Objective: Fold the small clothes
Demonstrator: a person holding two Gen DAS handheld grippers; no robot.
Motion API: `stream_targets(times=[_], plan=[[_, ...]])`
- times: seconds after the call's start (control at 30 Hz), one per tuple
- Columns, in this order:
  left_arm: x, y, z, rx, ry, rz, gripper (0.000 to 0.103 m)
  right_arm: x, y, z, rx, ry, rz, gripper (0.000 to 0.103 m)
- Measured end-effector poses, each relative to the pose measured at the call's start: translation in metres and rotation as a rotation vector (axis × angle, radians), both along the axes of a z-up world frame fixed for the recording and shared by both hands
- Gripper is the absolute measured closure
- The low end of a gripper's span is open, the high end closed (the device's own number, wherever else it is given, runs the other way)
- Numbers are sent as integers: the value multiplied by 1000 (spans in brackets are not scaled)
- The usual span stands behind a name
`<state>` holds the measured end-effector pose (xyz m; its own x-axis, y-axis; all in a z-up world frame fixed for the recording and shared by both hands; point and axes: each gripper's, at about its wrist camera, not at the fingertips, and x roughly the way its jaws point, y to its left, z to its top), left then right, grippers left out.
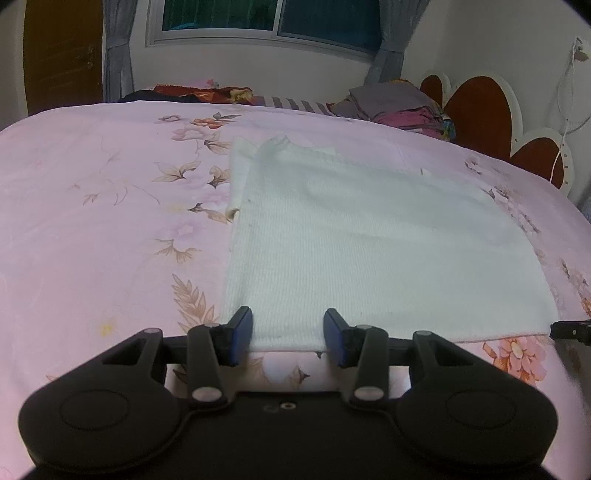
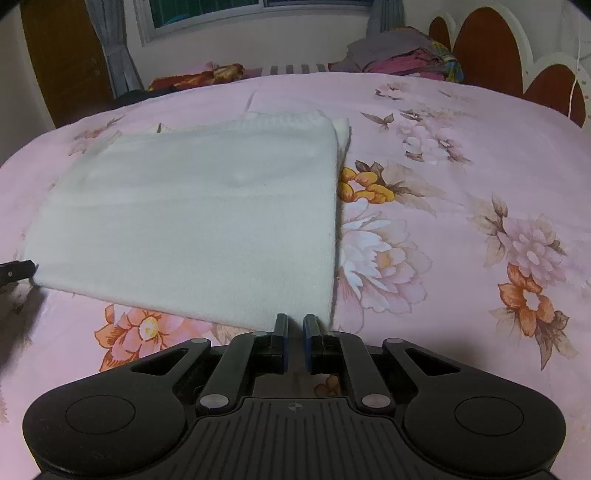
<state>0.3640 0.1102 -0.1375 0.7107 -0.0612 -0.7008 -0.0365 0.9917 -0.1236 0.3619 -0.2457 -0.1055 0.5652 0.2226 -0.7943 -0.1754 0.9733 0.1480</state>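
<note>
Floral bedsheet point(image 1: 92, 221) under white knit garment point(image 1: 369, 240), no legible writing

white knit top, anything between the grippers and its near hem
Nothing visible. The white knit top lies flat on the floral bedspread; the left gripper straddles its near hem, and the right gripper sits at the near right corner.

You face a pink floral bedsheet point(image 1: 92, 192). Beyond it, a window point(image 1: 266, 18). Heart-shaped brown headboard point(image 1: 480, 110) flanks its right.
</note>
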Motion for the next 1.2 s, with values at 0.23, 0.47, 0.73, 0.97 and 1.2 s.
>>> stream_targets(times=[0.23, 0.47, 0.73, 0.97, 1.2], plan=[[1, -2, 4, 14, 17, -1, 61, -1, 3, 0, -14, 8, 7, 95], [-1, -2, 6, 29, 28, 4, 59, -4, -1, 7, -1, 6, -1, 95], [-37, 6, 26, -123, -38, 107, 33, -19, -5, 27, 36, -49, -10, 95], [-46, 30, -15, -634, 16, 326, 54, -22, 6, 46, 122, -122, -2, 95], [-25, 43, -41, -796, -56, 448, 55, 7, 35, 57, 169, -150, 44, 96]])
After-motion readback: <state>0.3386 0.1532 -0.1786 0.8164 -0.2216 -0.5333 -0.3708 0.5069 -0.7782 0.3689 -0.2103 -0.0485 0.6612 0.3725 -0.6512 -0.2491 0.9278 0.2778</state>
